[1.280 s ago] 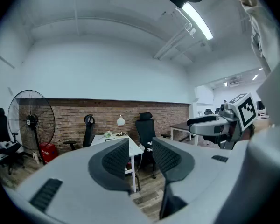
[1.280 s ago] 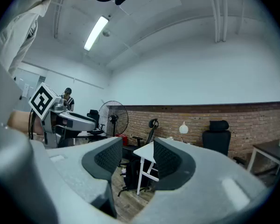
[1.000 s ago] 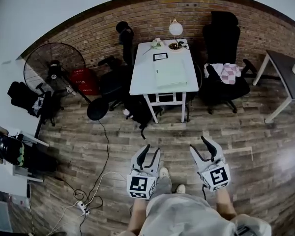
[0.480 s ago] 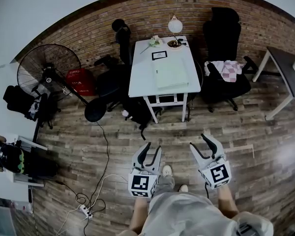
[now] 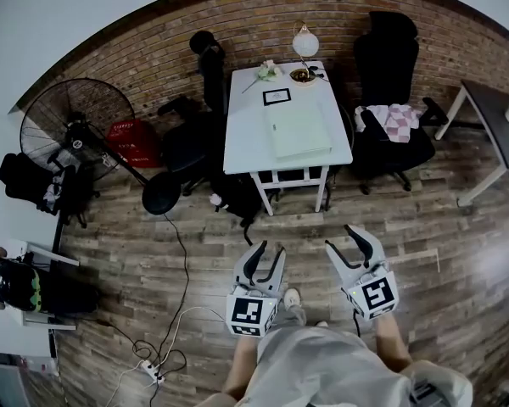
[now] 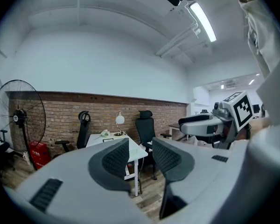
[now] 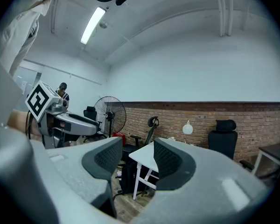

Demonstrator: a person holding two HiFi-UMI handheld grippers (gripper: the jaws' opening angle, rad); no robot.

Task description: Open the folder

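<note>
Left tongs (image 5: 267, 251), right tongs (image 5: 339, 237) agape, empty; folder (image 5: 299, 131) closed on table (image 5: 242, 134).

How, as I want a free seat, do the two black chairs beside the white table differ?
The left chair has a slim back with a small headrest, while the right chair has a broad, tall back. A checked cloth lies on the right chair's seat, but none shows on the left chair. Both are black and stand beside the white table, close to the brick wall.
</note>
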